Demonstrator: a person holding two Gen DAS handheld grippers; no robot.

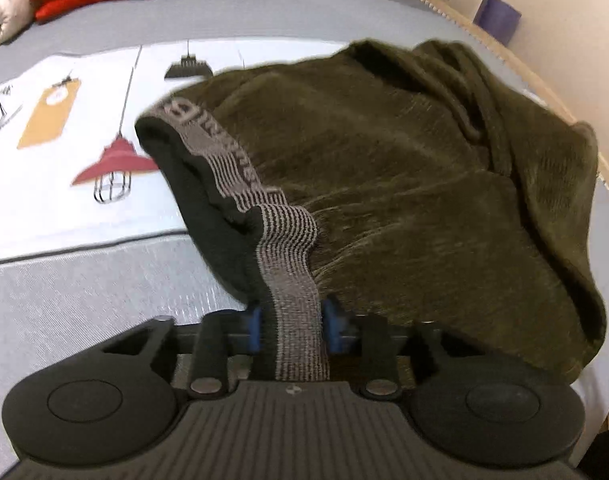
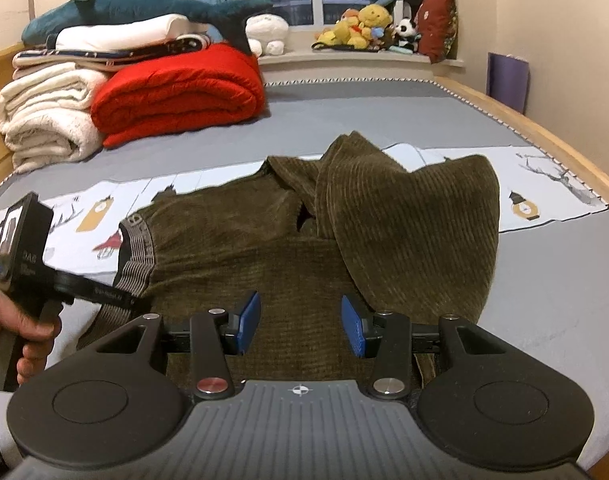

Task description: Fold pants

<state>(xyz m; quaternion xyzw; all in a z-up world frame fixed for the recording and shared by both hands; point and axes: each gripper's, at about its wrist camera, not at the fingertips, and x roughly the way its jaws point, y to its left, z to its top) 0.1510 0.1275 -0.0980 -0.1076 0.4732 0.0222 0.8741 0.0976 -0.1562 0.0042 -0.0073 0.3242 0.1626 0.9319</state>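
Observation:
Olive-brown corduroy pants (image 2: 244, 240) lie crumpled on the bed, the legs folded back in a heap (image 2: 416, 216) at the right. Their grey striped waistband (image 1: 290, 268) runs toward the left wrist camera. My left gripper (image 1: 296, 324) is shut on it, and the band fills the gap between the blue pads. In the right wrist view a hand (image 2: 20, 332) holds that left gripper (image 2: 128, 300) at the waistband's near left corner. My right gripper (image 2: 300, 324) hovers open over the near part of the pants, with nothing pinched between its pads.
A white printed sheet (image 1: 64, 140) lies across the grey bed cover (image 2: 544, 300) under the pants. A red quilt (image 2: 176, 92) and rolled white blankets (image 2: 44, 120) are stacked at the far left. The bed's wooden edge (image 2: 544, 136) curves along the right.

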